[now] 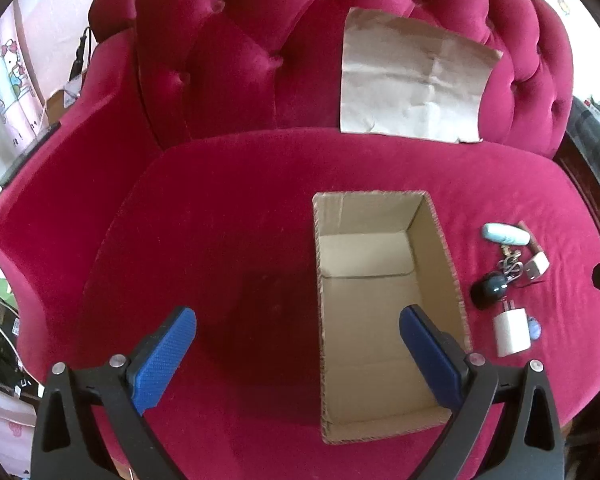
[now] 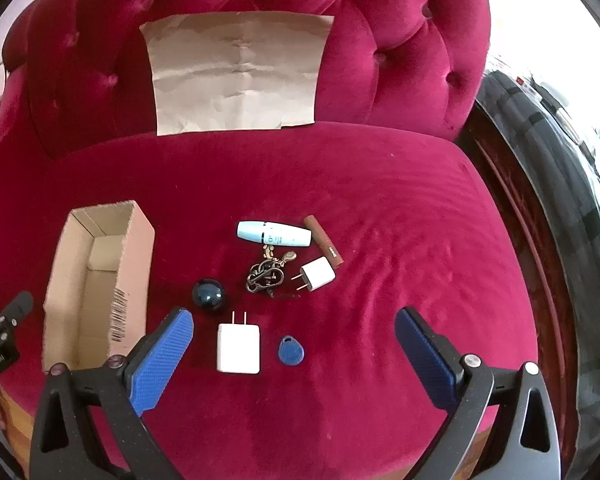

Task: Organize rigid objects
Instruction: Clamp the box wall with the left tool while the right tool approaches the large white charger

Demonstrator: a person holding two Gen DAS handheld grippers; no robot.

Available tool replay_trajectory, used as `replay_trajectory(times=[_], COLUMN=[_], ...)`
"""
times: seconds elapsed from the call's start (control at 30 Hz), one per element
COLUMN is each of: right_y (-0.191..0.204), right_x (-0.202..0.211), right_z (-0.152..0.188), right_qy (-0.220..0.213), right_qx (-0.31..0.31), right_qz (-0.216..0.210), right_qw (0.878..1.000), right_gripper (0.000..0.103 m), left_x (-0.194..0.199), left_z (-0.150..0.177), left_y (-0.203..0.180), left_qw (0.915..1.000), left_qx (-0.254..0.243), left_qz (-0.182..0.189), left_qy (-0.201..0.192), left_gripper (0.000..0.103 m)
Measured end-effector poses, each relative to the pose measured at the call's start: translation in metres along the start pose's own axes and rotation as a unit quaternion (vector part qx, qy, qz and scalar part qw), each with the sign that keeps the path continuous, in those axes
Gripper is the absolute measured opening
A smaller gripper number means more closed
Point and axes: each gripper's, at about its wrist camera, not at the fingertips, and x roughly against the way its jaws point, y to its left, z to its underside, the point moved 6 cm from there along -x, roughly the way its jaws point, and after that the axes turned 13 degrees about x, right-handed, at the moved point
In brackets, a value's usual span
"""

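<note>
Right of the cardboard box (image 2: pixel 100 280): big charger (image 2: pixel 238 348), blue tag (image 2: pixel 291 351), dark ball (image 2: pixel 208 294), small plug (image 2: pixel 317 274), white tube (image 2: pixel 274 233). Left gripper (image 1: pixel 298 354) and right gripper (image 2: pixel 294 354) both spread wide, empty.

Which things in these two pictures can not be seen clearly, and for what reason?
- Cardboard box: left wrist view, right finger of the left tongs covers part of the floor.
- Brown stick: right wrist view, print too small.
- White bottle: right wrist view, label too small.
- Metal keychain: both views, tangled shape unclear.
</note>
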Motion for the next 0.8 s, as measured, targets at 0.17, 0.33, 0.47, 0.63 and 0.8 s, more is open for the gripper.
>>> replay_trajectory(times=[0.17, 0.33, 0.47, 0.63, 0.8], right_y=[0.015, 0.026, 0.030, 0.031, 0.030], right_x=[-0.026, -0.048, -0.060, -0.068, -0.074], right_z=[0.006, 0.014, 0.020, 0.025, 0.026], right_qy=[0.008, 0.013, 0.024, 0.032, 0.039], right_qx=[0.017, 0.023, 0.025, 0.018, 0.021], right_qz=[-0.013, -0.027, -0.033, -0.037, -0.029], right_qw=[1.000, 0.999, 0.999, 0.999, 0.999], right_gripper=[0.103, 0.103, 0.103, 0.103, 0.103], left_x=[-0.027, -0.046, -0.047, -0.051, -0.059], left_z=[0.012, 0.014, 0.017, 0.022, 0.025], left_y=[0.008, 0.011, 0.010, 0.010, 0.006], left_qw=[0.9995, 0.9989, 0.9990, 0.9987, 0.9980], left_qx=[0.017, 0.021, 0.003, -0.006, -0.008], left_qz=[0.017, 0.027, 0.034, 0.039, 0.046], left_qy=[0.018, 0.031, 0.030, 0.031, 0.041], left_gripper=[0.103, 0.103, 0.103, 0.103, 0.103])
